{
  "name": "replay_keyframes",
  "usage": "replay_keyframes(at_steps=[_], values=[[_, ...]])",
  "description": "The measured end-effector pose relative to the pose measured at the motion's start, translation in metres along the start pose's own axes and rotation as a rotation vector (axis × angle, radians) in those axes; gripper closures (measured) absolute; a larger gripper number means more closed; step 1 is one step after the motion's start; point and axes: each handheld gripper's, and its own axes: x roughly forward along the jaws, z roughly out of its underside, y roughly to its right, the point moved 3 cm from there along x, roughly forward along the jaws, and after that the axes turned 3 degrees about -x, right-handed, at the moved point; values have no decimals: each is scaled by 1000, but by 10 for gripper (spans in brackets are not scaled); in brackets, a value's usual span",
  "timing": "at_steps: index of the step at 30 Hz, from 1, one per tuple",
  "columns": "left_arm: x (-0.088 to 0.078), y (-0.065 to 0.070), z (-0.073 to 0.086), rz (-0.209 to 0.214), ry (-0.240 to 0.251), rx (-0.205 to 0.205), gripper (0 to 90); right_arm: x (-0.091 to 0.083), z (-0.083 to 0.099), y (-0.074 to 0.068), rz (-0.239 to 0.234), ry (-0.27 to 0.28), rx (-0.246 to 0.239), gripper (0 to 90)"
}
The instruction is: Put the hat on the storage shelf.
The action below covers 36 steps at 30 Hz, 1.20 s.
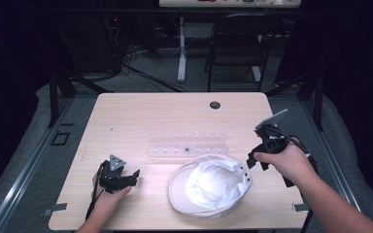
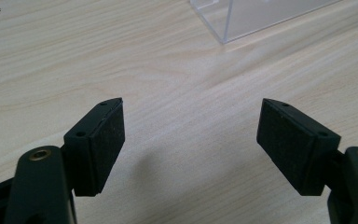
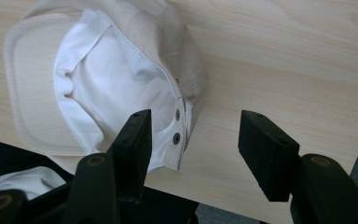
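Note:
An upturned beige cap with a white lining lies on the wooden table near its front edge. My right gripper hovers at the cap's right side, open. In the right gripper view the cap sits left of centre, and its snap strap lies just inside the left jaw of my right gripper. My left gripper rests low over bare wood left of the cap. It is open with nothing between the jaws.
A clear acrylic rack stands just behind the cap; its corner is at the top of the left gripper view. A dark cable hole sits near the table's far edge. A chair stands beyond the table.

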Motion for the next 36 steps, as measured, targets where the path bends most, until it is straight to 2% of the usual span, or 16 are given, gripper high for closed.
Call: replay_keyframes(at_steps=[4, 6, 7, 9, 16, 17, 18, 21, 22, 26, 28, 29, 31, 32, 35, 36], values=[[0, 0, 0, 0, -1, 1, 236, 14, 1, -2, 13, -18, 16, 448], [0, 0, 0, -1, -2, 4, 237, 19, 1, -1, 2, -46, 9, 448], [0, 0, 0, -1, -2, 4, 237, 22, 1, -2, -9, -40, 20, 448], [0, 0, 0, 0, -3, 1, 237, 25, 1, -2, -2, -57, 15, 448], [0, 0, 0, 0, -6, 6, 237, 37, 0, -4, -10, -68, 16, 451], [0, 0, 0, 0, -6, 6, 237, 40, 0, -6, -4, -56, 28, 455], [0, 0, 0, 1, -5, 5, 237, 39, 0, -4, 3, -91, -3, 463], [0, 0, 0, 1, -4, 5, 237, 46, -1, -6, 0, -70, 16, 475], [0, 0, 0, 1, -3, 2, 237, 48, -1, -6, 3, -84, 4, 476], [0, 0, 0, 1, -2, 3, 237, 56, -3, -7, -4, -75, 12, 477], [0, 0, 0, 1, -4, 1, 237, 59, -3, -7, -11, -94, 0, 484], [0, 0, 0, 1, -4, 1, 237, 61, -3, -9, -5, -81, 7, 491], [0, 0, 1, 1, -5, 1, 237, 63, -3, -10, -2, -113, -26, 501], [0, -1, 0, 2, -4, 3, 237, 66, -2, -12, -3, -87, -3, 508], [0, 0, 1, 1, -4, 1, 237, 68, -3, -11, 1, -109, -23, 516], [0, 0, 1, 1, -4, 0, 237, 70, -3, -12, -2, -101, -12, 518]])
